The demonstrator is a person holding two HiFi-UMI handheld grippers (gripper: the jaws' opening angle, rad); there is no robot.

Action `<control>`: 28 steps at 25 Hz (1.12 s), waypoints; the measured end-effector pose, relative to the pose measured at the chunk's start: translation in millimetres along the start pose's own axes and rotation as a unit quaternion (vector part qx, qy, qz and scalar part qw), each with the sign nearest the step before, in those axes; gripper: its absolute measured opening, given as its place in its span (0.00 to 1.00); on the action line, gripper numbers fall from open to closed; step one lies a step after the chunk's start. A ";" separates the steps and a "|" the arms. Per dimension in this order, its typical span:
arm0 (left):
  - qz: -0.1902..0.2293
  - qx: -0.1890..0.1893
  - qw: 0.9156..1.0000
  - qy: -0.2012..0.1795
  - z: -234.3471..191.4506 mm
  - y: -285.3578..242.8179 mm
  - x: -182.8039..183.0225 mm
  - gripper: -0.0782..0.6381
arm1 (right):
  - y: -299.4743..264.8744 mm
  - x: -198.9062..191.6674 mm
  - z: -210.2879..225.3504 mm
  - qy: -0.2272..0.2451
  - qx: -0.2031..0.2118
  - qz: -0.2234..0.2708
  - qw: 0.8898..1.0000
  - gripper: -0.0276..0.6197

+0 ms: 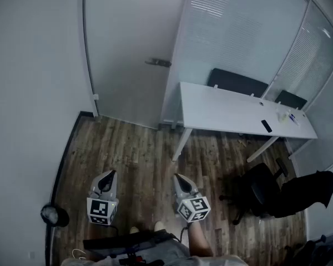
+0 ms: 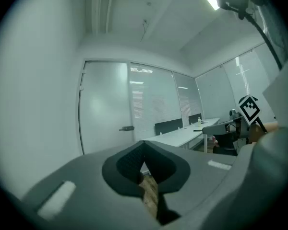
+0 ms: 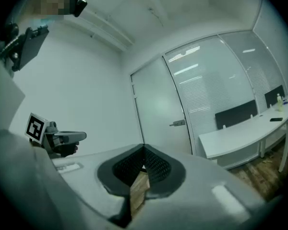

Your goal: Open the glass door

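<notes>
The left claw [image 1: 110, 174] and right claw [image 1: 177, 177] sit low by the person, both closed on nothing. The glass door [image 1: 130, 49] stands shut across the floor, its handle [image 1: 158, 62] untouched, left of the white worktop [image 1: 233, 112]. All of the opening remains: approach, grip, pull.

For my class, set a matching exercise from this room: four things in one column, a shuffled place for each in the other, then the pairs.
Things:
1. door handle
2. desk
3. office chair
4. small dark object

Places:
A. on the wooden floor, in front of the desk
B. lying on the desk top
C. along the frosted partition
D. on the glass door

Pairs: 1-D, 2-C, 3-A, 4-B
</notes>
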State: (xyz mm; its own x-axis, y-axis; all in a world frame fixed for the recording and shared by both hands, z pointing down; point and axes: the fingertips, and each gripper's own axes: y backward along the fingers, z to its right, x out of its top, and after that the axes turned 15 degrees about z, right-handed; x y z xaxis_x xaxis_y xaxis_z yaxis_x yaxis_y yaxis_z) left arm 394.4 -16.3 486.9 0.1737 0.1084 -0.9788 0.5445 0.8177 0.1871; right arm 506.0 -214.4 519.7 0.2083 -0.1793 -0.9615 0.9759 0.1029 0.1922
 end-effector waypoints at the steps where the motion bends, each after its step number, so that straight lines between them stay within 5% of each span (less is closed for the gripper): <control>1: 0.000 0.000 1.000 0.000 -1.1 -0.3 -0.3 0.11 | -0.9 -0.6 -0.5 0.000 0.000 0.000 1.000 0.05; 15: -0.002 0.011 1.000 -0.003 -16.1 4.1 -4.1 0.11 | -16.2 -9.0 -17.3 0.002 0.022 -0.005 1.000 0.05; 28: 0.011 0.022 1.000 -0.004 -71.8 26.0 3.1 0.11 | -58.6 -20.7 -78.6 -0.001 0.048 -0.003 0.999 0.05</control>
State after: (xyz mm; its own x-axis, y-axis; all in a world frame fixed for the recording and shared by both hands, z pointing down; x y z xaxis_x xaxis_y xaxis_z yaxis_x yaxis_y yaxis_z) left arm 350.2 45.9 482.8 0.1918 0.1220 -0.9738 0.5763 0.7892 0.2124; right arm 439.5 -139.9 512.9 0.2019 -0.1808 -0.9626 0.9790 0.0080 0.2038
